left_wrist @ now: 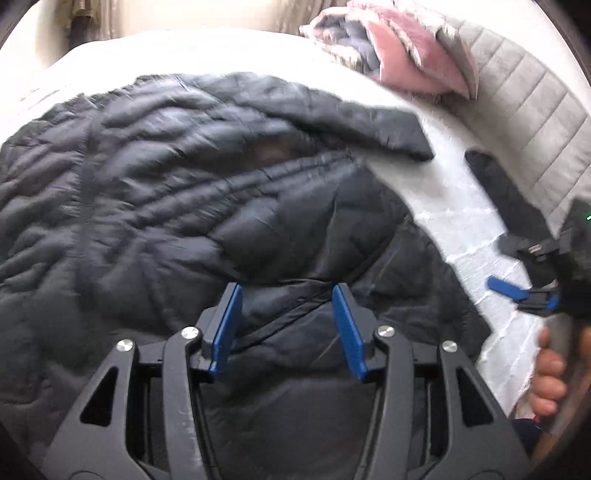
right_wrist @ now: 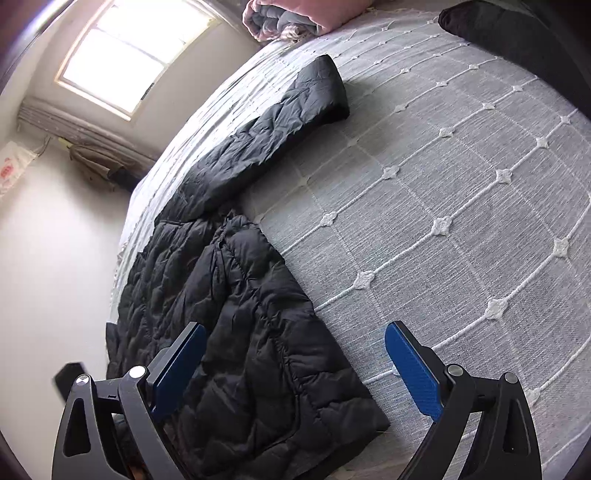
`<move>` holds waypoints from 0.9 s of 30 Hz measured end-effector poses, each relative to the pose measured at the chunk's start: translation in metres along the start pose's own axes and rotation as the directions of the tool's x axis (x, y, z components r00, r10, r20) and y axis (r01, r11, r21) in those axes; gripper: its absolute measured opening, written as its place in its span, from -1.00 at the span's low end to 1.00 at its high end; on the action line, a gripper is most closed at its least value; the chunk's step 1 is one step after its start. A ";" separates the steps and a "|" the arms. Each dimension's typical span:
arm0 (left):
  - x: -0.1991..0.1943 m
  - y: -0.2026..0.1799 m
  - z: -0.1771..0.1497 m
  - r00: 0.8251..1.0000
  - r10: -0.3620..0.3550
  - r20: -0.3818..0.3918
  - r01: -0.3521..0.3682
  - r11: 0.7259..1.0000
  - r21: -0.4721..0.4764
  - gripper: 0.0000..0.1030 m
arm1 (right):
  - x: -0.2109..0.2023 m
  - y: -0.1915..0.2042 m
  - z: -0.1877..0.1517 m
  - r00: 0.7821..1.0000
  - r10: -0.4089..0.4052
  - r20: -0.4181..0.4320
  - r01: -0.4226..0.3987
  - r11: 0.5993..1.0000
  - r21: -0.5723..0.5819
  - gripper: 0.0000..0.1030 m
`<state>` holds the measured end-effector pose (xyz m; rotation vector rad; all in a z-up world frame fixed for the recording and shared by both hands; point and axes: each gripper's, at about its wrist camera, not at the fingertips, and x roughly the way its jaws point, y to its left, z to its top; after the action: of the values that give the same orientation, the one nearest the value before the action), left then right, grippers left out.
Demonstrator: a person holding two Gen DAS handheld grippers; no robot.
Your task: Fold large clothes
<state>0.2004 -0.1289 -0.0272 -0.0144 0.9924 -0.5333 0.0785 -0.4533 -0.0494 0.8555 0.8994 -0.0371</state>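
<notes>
A black quilted puffer jacket [left_wrist: 155,192] lies spread on the bed. One sleeve [left_wrist: 354,122] stretches out to the far right. My left gripper [left_wrist: 287,295] hangs open just above the jacket's near part and holds nothing. In the right wrist view the jacket [right_wrist: 236,314] lies at the left with its sleeve [right_wrist: 280,129] reaching away over the bedspread. My right gripper [right_wrist: 295,336] is wide open and empty above the jacket's near corner. The right gripper also shows in the left wrist view [left_wrist: 524,291], held by a hand.
The bed has a grey bedspread [right_wrist: 461,192] with white knotted lines. Folded pink and grey bedding [right_wrist: 291,18] lies at the far end, also in the left wrist view [left_wrist: 399,48]. A dark cloth [left_wrist: 506,199] lies by the padded headboard [left_wrist: 532,107]. A window [right_wrist: 133,51] is beyond.
</notes>
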 end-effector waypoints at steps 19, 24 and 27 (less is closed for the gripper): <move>-0.166 0.309 -0.174 0.950 0.305 -0.072 -0.249 0.592 -0.767 0.02 | 0.052 0.010 -0.001 0.986 -0.076 -0.150 0.063 0.994 -0.093 0.91; -0.156 0.302 -0.186 0.983 0.177 -0.045 -0.147 0.619 -0.771 -0.58 | 0.054 0.023 -0.010 0.986 -0.102 -0.132 0.076 0.978 -0.194 -0.29; -0.150 0.286 -0.178 0.977 0.207 -0.052 -0.178 0.656 -0.734 -0.79 | 0.048 0.021 -0.017 0.988 -0.068 -0.135 0.041 0.980 -0.195 -0.78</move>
<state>0.1139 0.2261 -0.0787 -0.6433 1.1040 0.1036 0.1055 -0.4129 -0.0752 0.6593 1.0417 0.0625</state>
